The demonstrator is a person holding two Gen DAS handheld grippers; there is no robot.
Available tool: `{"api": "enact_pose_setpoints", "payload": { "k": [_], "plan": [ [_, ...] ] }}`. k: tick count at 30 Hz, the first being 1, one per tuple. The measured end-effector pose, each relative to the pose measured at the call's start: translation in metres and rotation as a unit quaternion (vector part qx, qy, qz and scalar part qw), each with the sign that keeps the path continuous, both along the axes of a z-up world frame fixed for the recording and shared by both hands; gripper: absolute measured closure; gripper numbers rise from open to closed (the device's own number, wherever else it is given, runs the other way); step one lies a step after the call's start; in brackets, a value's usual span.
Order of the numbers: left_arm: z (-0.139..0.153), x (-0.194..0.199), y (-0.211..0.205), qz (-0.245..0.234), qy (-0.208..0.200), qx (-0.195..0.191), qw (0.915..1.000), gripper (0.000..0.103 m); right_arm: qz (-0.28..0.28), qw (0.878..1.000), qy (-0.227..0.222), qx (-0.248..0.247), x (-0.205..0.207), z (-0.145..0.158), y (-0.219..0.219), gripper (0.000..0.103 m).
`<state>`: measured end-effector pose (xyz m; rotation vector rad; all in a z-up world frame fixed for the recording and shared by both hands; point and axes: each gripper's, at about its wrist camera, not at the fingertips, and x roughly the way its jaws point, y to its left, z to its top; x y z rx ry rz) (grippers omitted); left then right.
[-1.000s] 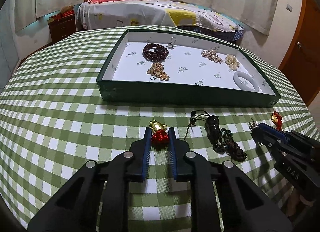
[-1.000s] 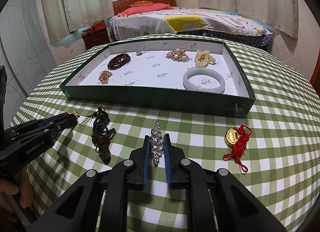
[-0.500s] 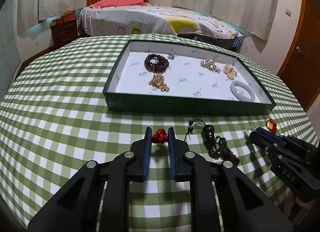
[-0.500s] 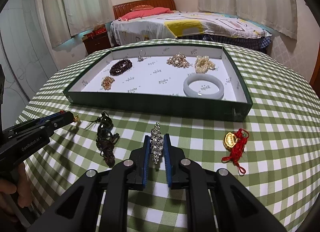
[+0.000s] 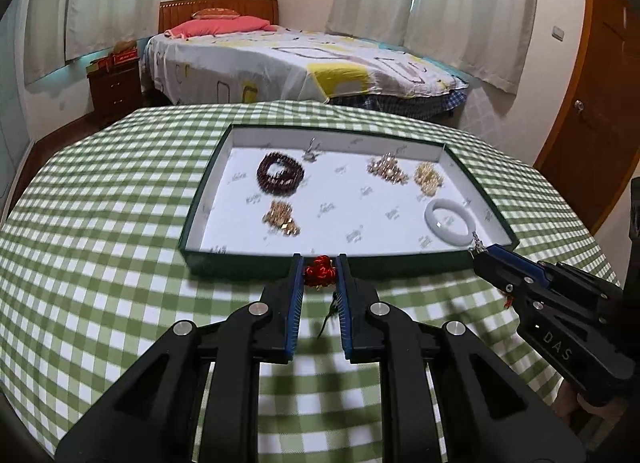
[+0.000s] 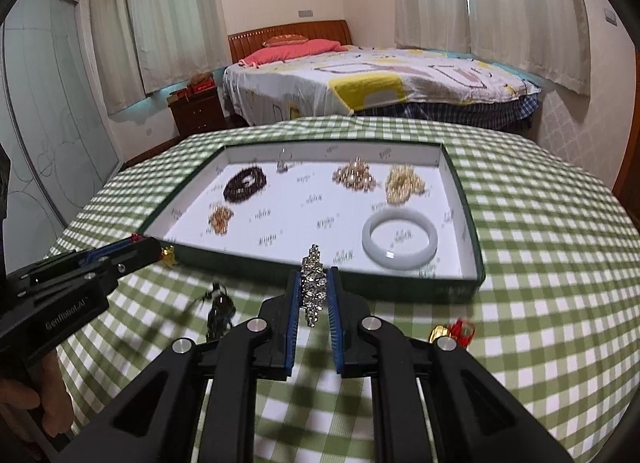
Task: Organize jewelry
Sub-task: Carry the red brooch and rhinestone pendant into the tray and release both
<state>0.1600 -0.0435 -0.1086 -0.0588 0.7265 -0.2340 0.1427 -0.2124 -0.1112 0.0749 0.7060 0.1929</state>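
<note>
Both grippers have risen off the green-checked tablecloth [image 5: 100, 263] since the frames a second ago, each carrying its piece toward the green-walled, white-lined jewelry tray [image 5: 208, 199]; the near tray wall, formerly well ahead of the fingertips, now sits directly at 12 o'clock of both.

Left gripper [image 5: 319, 275]: closed on the red knotted-cord charm with a gold pendant [image 5: 320, 272]. In the right wrist view the gold pendant [image 6: 168, 256] projects beyond the fingertips, just short of the tray's near left corner. Handling estimate: light; the soft cord compresses and may slip. The knot bundle is the best hold point, since the pendant swings freely.

Right gripper [image 6: 313, 289]: closed on the silver rhinestone bar-shaped piece [image 6: 313, 287], held upright along the fingers, upper end above the tray wall. Handling estimate: light, segmented, probably flexible, with hard faceted stones that slide on the pads; a mid-length grip limits droop.

On the cloth remain the dark cord necklace [image 6: 218, 309] at 9 o'clock of the right gripper and a second red-and-gold charm [image 6: 454, 330] at 3 o'clock. The white jade-like bangle [image 6: 399, 237] lies inside the tray at 1 o'clock.
</note>
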Motion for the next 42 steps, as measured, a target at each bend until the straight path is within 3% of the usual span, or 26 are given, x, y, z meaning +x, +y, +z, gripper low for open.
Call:
{"api": "enact_pose_setpoints", "payload": {
  "k": [9, 19, 30, 42],
  "plan": [
    [0.017, 0.026, -0.013, -0.009, -0.021, 0.002, 0.9997, 0.087, -0.001, 1.0, -0.024, -0.001, 0.025, 0.017, 0.0, 0.089],
    [0.011, 0.072, -0.028, -0.012, -0.016, 0.012, 0.9997, 0.087, 0.002, 1.0, -0.027, -0.003, 0.064, 0.017, 0.004, 0.089],
    [-0.021, 0.123, -0.038, -0.008, 0.029, 0.018, 0.9994, 0.087, -0.003, 1.0, 0.009, -0.007, 0.104, -0.008, -0.001, 0.089],
    [-0.036, 0.141, -0.047, -0.012, 0.052, 0.028, 0.9982, 0.087, 0.002, 0.999, 0.048, -0.011, 0.121, -0.032, -0.001, 0.089]
  ]
}}
